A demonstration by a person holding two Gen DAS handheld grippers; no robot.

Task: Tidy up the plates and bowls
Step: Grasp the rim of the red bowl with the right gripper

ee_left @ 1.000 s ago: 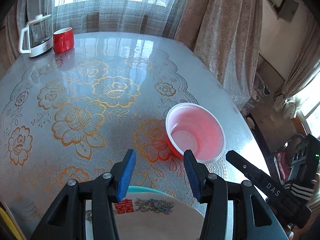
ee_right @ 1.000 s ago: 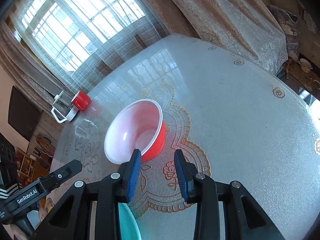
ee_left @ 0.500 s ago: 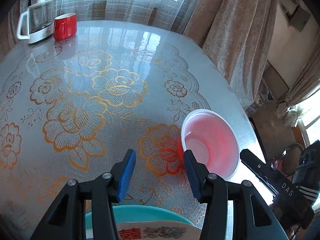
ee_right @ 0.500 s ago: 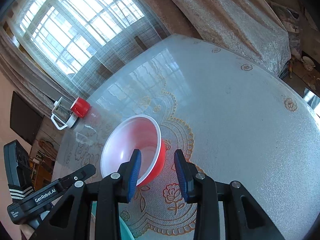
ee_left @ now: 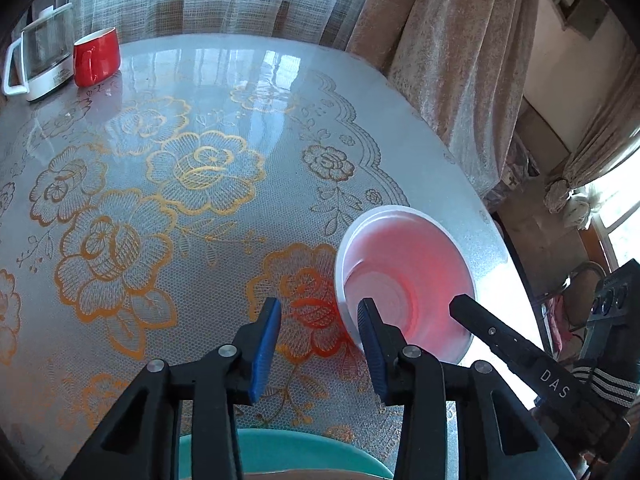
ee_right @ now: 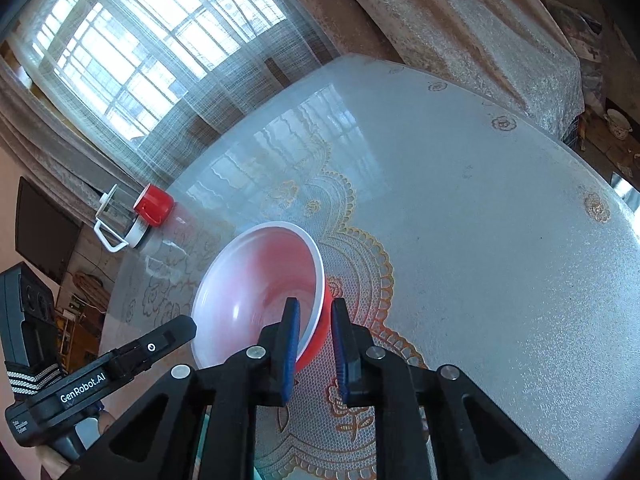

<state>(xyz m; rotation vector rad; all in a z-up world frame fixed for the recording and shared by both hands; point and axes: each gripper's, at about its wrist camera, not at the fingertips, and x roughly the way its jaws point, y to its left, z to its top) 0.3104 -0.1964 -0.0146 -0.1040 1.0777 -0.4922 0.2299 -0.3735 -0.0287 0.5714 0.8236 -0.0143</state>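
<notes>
A red bowl (ee_left: 404,276) with a white inside sits tilted on the lace-patterned table (ee_left: 160,184), near its right edge. My right gripper (ee_right: 316,344) is shut on the near rim of the bowl (ee_right: 256,280), one pad inside and one outside. Its black finger (ee_left: 480,320) shows at the bowl's right side in the left wrist view. My left gripper (ee_left: 318,344) is closing, its right pad at the bowl's left rim and its left pad over bare table. A teal plate (ee_left: 280,452) lies under the left gripper at the bottom edge.
A glass kettle (ee_left: 40,60) and a red mug (ee_left: 98,56) stand at the table's far left by the window. Curtains (ee_left: 460,60) hang close behind the table's right edge, with cluttered floor beyond. The left gripper's body (ee_right: 100,376) sits left of the bowl.
Both grippers moved forward to the bowl. The right jaws closed onto its near rim and the bowl now tilts. The left jaws narrowed, and the plate slid lower in its view.
</notes>
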